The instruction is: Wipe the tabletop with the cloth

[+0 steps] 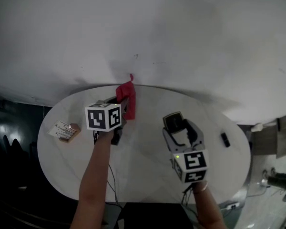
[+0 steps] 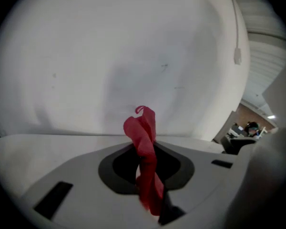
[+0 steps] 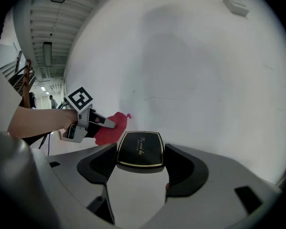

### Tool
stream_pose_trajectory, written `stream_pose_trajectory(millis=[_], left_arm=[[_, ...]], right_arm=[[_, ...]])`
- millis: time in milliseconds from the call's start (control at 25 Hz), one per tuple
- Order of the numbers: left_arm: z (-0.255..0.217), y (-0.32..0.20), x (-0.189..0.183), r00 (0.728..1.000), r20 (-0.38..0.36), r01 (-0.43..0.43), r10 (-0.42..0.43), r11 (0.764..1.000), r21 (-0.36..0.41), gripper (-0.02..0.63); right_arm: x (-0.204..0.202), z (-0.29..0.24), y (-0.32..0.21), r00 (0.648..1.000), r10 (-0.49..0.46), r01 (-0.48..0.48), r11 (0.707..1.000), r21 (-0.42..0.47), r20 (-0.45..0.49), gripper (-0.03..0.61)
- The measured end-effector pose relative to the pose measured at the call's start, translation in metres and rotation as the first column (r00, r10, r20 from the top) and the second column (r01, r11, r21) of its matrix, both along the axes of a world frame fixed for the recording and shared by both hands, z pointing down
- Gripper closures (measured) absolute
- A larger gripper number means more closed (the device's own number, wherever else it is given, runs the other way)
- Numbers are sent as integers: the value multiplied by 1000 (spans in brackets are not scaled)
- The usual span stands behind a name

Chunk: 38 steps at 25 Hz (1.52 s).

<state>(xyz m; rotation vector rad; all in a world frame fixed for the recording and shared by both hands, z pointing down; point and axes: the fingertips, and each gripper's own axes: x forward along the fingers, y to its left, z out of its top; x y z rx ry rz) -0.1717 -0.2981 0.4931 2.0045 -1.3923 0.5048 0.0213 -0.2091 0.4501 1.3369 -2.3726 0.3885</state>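
Forearms (image 1: 93, 175) are reaching up from the lower edge over a white oval worktop (image 1: 148, 175), each one carrying a gripper. Nearer, the right gripper (image 3: 140, 162) is clamping its fingers on the sides of a flat dark case (image 3: 139, 148) with a thin gold border. Farther off, by the worktop's far edge, the left gripper (image 2: 145, 173) is pinching a red cloth (image 2: 144, 135) between closed fingers, and the cloth is sticking up past the fingertips. A small packet (image 1: 64, 130) is lying near the left edge and a small dark object (image 1: 225, 139) near the right. A white wall (image 1: 143, 32) is rising behind.
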Motion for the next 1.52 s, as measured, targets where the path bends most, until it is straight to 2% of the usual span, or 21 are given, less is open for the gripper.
stream_pose_trajectory(millis=[160,320,440,600,720,880,1040,1200,1320,1520], left_arm=[[-16,1,100,977,-130,-165,166,986,19,554],[-9,11,187,938,-216,-280,271,960,-14,552],[11,22,233,927,-167,-348,336,936,-48,554],[38,28,247,923,7,-383,385,920,-77,552],[57,30,225,920,101,-367,379,922,-121,552],[66,34,170,935,163,-294,315,945,-143,552],[64,38,93,948,231,-191,219,972,-135,552],[63,49,13,968,233,-60,88,990,-124,552],[59,58,-37,972,237,19,9,993,-114,552],[56,78,-111,950,286,160,-121,980,-118,552]], right_arm=[[38,-3,10,997,73,-73,997,16,-33,276],[74,-9,20,988,150,-149,989,26,-44,276],[95,-6,29,980,195,-194,981,21,-51,277],[107,-5,36,974,221,-221,975,14,-47,277],[104,4,38,977,206,-206,978,-9,-54,276],[78,3,32,987,151,-151,988,-1,-47,277],[41,-2,27,996,80,-80,997,9,-39,276],[6,-5,26,999,12,-12,1000,13,-41,277],[-15,-7,27,999,-19,19,1000,14,-38,276],[-30,-10,37,998,-28,29,999,16,-56,276]])
